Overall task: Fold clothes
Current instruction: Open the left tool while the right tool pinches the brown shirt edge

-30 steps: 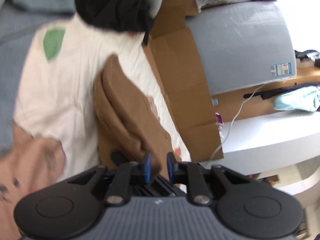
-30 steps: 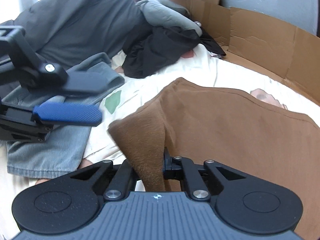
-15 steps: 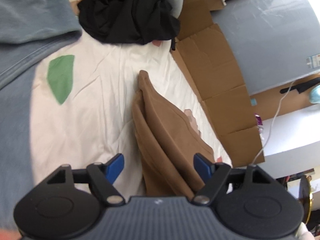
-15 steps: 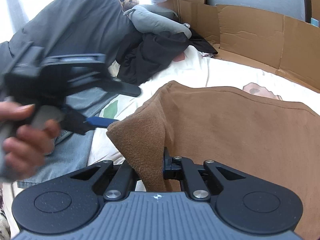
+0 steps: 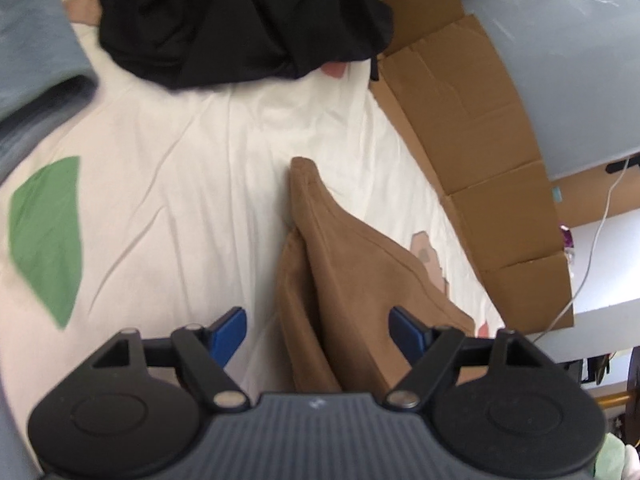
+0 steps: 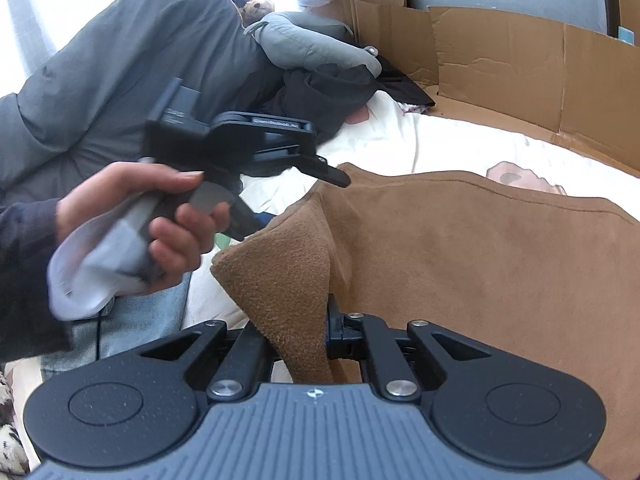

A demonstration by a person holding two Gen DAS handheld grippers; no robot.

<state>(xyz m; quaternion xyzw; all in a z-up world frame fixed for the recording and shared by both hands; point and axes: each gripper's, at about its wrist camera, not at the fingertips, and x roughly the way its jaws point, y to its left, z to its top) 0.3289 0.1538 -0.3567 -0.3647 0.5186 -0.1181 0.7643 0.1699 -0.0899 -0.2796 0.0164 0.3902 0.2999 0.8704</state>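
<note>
A brown suede-like garment lies folded on the white bed sheet. Its raised edge runs between the blue pads of my left gripper, which stands open and does not press on the cloth. In the right wrist view a hand holds that left gripper over the far corner of the brown garment. My right gripper is shut on the garment's near corner, which sticks up as a fuzzy flap and hides the pads.
A crumpled black garment lies at the head of the sheet. Cardboard panels line the bed's right side. A grey duvet, a grey pillow and a teddy bear sit behind. Light-blue denim lies at the left.
My left gripper opened wide and came down toward the brown garment, so its pads now straddle the folded edge. The right gripper kept its hold on the corner and stayed put.
</note>
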